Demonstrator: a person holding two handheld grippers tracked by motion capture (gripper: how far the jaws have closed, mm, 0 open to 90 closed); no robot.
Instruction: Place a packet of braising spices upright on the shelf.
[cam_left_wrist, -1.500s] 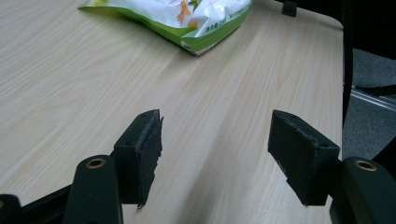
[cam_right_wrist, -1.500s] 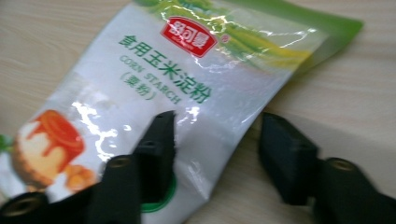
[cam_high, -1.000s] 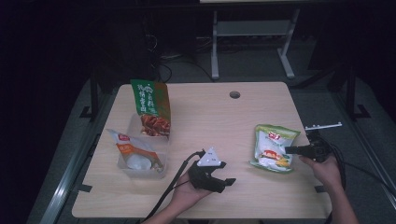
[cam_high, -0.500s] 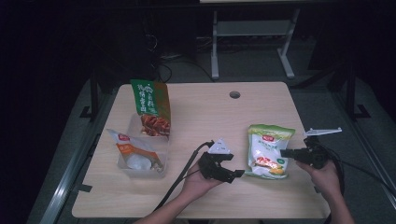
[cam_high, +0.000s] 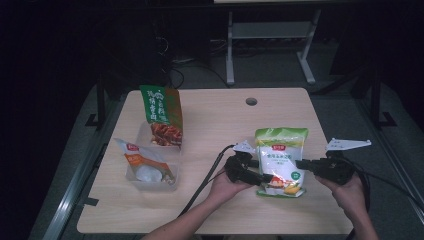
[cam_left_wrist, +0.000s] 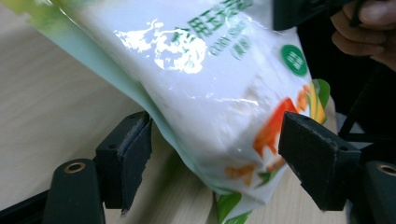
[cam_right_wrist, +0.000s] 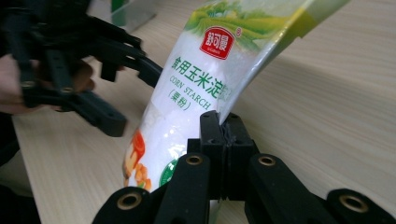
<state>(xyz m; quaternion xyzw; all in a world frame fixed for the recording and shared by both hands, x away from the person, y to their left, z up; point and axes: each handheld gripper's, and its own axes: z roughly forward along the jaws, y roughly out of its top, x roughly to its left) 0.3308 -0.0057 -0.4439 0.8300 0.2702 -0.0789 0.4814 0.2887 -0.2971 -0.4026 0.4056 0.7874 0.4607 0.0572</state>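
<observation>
A white and green corn starch bag (cam_high: 280, 160) stands tilted upright on the wooden table (cam_high: 215, 120), right of centre. My right gripper (cam_high: 299, 163) is shut on the bag's right edge; in the right gripper view its jaws (cam_right_wrist: 223, 128) pinch that edge below the bag's label (cam_right_wrist: 196, 88). My left gripper (cam_high: 262, 170) comes in from the left. Its jaws have just been opening and stand wide on either side of the bag's lower part (cam_left_wrist: 210, 93). Neither pad (cam_left_wrist: 126, 154) presses on the bag.
At the table's left a clear plastic container (cam_high: 172, 167) holds a tall green and orange snack bag (cam_high: 162, 112) and a white and orange packet (cam_high: 145, 162). A round cable hole (cam_high: 251, 101) sits near the far edge. A metal frame (cam_high: 270, 35) stands beyond the table.
The bag lay flat at the right; now it is raised upright and shifted toward the centre with the right gripper. The left gripper has moved right, and its jaws now stand around the bag.
</observation>
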